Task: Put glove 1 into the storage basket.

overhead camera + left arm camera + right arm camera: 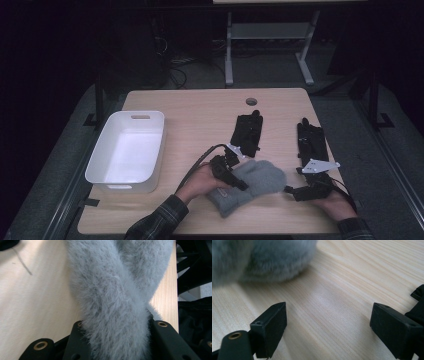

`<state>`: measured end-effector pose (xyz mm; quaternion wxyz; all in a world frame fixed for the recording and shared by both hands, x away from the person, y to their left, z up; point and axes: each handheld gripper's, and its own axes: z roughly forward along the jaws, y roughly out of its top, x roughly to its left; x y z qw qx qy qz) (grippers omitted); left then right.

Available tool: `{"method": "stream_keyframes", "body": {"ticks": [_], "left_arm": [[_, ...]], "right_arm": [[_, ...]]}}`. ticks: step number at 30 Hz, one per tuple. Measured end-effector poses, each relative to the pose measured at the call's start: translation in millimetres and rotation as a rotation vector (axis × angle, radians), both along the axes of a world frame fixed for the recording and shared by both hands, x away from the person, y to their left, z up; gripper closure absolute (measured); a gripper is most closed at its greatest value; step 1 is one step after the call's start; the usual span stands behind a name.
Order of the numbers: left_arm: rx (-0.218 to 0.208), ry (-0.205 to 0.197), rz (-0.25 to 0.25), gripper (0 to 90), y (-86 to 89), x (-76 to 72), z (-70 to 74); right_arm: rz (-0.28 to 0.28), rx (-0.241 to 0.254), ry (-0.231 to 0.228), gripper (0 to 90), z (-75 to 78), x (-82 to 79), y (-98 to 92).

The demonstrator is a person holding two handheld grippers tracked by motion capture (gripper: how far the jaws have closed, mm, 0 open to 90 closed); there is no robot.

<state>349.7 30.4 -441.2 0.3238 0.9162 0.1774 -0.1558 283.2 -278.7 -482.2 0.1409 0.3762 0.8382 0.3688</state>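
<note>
Grey fuzzy mitten [250, 185] near tabletop's front edge, pinched between left gripper [232, 179] jaws. Right gripper [300, 192] gapes empty beside it. White bin [100, 167] at left edge unfilled; black gloves [246, 132] wait.

a lab: bare test table [200, 107], dark curtains, cables on floor [175, 70].

No readable text, labels, brands or numbers — none on any surface.
</note>
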Motion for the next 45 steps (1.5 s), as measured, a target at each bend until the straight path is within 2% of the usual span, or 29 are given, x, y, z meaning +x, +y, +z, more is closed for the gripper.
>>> {"method": "stream_keyframes", "body": {"ticks": [7, 15, 26, 31, 35, 40, 45], "left_arm": [[-0.026, -0.044, 0.066, 64.7, 25.8, 8.9, 25.5], [-0.032, -0.083, 0.154, 64.6, 60.1, 17.4, 59.0], [-0.055, -0.110, 0.270, 64.6, 115.8, 25.7, 96.8], [-0.048, -0.131, 0.329, 64.6, 145.2, 27.1, 111.8], [-0.068, -0.139, 0.389, 64.5, 174.1, 27.9, 121.7], [-0.068, -0.157, 0.465, 64.5, 210.5, 28.4, 130.5], [-0.075, -0.146, 0.542, 64.5, 248.2, 27.4, 133.3]], "right_arm": [[0.000, -0.002, -0.002, 13.8, 0.0, 0.0, -0.1], [0.002, -0.002, -0.003, 13.9, 0.0, 0.1, 0.0], [0.002, -0.002, -0.003, 13.9, -0.1, 0.1, 0.0], [0.002, -0.002, -0.003, 13.8, -0.1, 0.2, 0.0], [0.001, -0.001, -0.002, 13.9, -0.1, 0.1, 0.1], [-0.002, -0.002, -0.002, 13.9, 0.0, 0.0, 0.1], [-0.006, -0.002, -0.001, 13.9, 0.0, 0.2, 0.0]]}}
